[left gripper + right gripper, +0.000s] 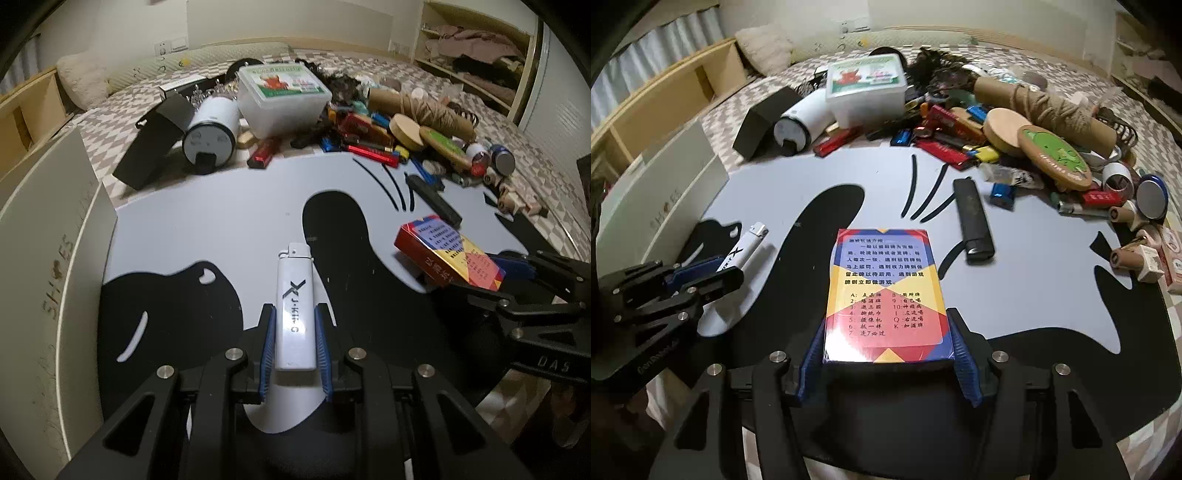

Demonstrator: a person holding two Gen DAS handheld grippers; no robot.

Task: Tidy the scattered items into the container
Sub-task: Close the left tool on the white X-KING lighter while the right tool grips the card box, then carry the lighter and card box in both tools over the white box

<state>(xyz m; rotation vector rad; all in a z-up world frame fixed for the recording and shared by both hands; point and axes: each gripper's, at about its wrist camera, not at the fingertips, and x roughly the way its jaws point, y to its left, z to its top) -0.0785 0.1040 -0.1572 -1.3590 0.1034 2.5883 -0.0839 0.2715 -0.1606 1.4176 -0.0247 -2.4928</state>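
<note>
Both claws loaded: left gripper (294, 341) clamps the white lighter (295, 306), right gripper (889, 360) clamps the card box (886, 291), both over the mat (221, 221). Nothing visibly binned yet. Container is likely the white box (44, 258) at left, its inside not visible. Left to do: black lighter (973, 221) on the mat, plus the big pile (997, 140) behind it. Early stage, I'd judge.

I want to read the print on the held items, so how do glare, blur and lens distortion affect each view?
Left wrist view: strong fisheye bending with dark corners; the white lighter in the left gripper is sharp, its lettering readable; the card box is small and angled. Right wrist view: the card box shows soft glare near its lower edge, text mostly legible; far clutter is softer.
</note>
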